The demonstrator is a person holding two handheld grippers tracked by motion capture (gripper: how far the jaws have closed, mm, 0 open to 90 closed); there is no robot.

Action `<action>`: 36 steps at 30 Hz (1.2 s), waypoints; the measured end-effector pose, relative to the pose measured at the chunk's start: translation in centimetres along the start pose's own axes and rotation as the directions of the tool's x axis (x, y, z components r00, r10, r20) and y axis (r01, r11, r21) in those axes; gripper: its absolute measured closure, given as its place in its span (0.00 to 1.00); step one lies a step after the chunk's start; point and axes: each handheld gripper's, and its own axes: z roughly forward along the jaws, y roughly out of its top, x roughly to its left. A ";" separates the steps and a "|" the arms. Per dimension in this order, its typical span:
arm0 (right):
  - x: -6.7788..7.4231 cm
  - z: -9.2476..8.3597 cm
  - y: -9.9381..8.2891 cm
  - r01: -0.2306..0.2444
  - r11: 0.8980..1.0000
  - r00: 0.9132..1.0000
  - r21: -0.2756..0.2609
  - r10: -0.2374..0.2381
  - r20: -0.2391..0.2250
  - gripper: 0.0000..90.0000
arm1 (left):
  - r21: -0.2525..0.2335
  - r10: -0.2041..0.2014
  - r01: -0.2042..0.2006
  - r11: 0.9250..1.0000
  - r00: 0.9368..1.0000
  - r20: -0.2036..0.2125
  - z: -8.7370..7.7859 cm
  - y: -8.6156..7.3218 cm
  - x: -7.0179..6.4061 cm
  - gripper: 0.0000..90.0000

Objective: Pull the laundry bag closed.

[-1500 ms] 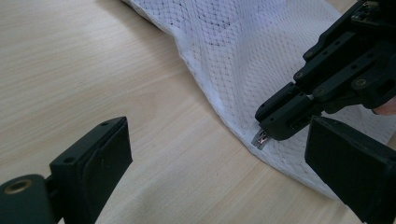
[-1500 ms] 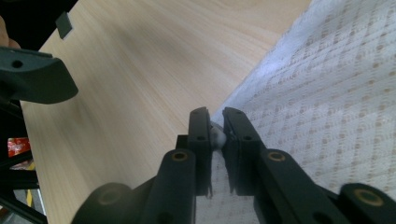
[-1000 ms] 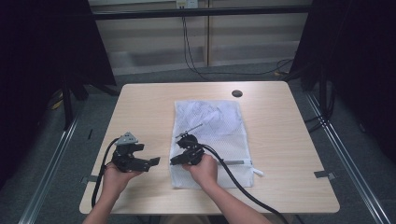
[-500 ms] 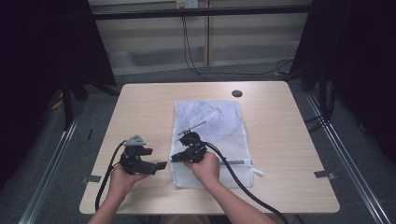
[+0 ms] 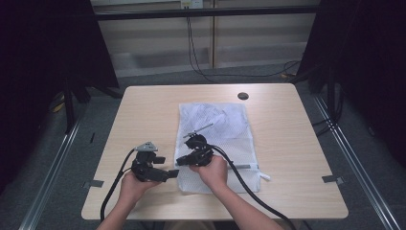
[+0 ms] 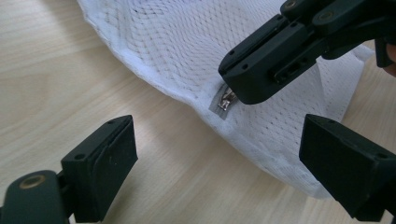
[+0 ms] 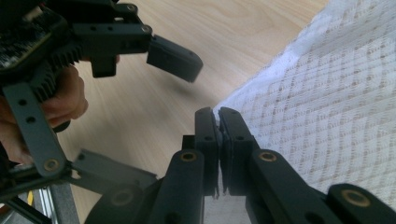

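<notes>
looking past the left gripper [image 6: 219, 172], its view reveals the mesh bag's [image 6: 196, 51] zipper pull [image 6: 227, 99].

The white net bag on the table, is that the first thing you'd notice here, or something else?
Yes: the white mesh laundry bag lies flat in the middle of the pale wooden table and catches the eye first. Next comes the right gripper, shut on the bag's left edge close to the small metal zipper pull. The left gripper hangs open just beside that edge, jaws wide over the bare wood.
</notes>
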 end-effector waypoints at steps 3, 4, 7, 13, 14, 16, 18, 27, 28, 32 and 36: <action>0.1 -0.2 0.0 0.002 1.000 1.000 -0.007 -0.002 0.001 0.96 | 0.000 -0.020 0.020 1.000 1.000 0.010 0.4 -0.2 0.1 0.14; 0.1 -0.2 0.0 0.004 1.000 1.000 -0.008 -0.004 0.002 0.96 | 0.003 -0.020 0.019 1.000 1.000 0.012 0.5 -0.3 0.1 0.14; 0.1 -0.4 0.0 0.005 1.000 1.000 -0.013 -0.005 0.004 0.96 | 0.001 -0.025 0.025 1.000 0.999 0.020 0.6 -0.3 0.1 0.14; 0.3 -0.6 0.0 0.011 1.000 1.000 -0.028 -0.010 0.006 0.96 | -0.001 -0.015 0.015 1.000 1.000 0.022 0.8 -0.3 -0.1 0.19; 0.3 -0.6 0.0 0.011 1.000 1.000 -0.028 -0.010 0.006 0.96 | -0.002 -0.008 0.008 1.000 1.000 0.022 0.8 -0.3 -0.1 0.19; 0.3 -0.7 0.1 0.013 0.999 1.000 -0.030 -0.013 0.011 0.96 | -0.010 -0.002 0.002 1.000 1.000 0.017 0.7 -0.3 -0.2 0.21; 0.3 -0.7 0.1 0.011 0.999 1.000 -0.033 -0.010 0.013 0.96 | -0.014 -0.003 0.003 1.000 1.000 0.026 0.7 -0.3 -0.2 0.22; 0.5 -0.8 0.1 0.013 0.999 1.000 -0.043 -0.013 0.010 0.96 | -0.006 -0.020 0.020 1.000 0.998 0.062 1.5 -0.2 -0.8 0.29; 0.5 -0.8 0.1 0.013 0.999 1.000 -0.043 -0.013 0.008 0.96 | -0.006 -0.024 0.025 1.000 0.998 0.060 1.5 -0.2 -0.9 0.30; 0.6 -0.9 0.1 0.025 0.999 1.000 -0.042 -0.025 0.010 0.96 | -0.006 -0.045 0.046 0.999 0.997 0.070 1.7 0.0 -1.0 0.40; 0.7 -0.9 0.1 0.024 0.999 1.000 -0.045 -0.024 0.008 0.96 | 0.011 -0.064 0.064 0.998 0.995 0.074 1.8 0.1 -0.9 0.47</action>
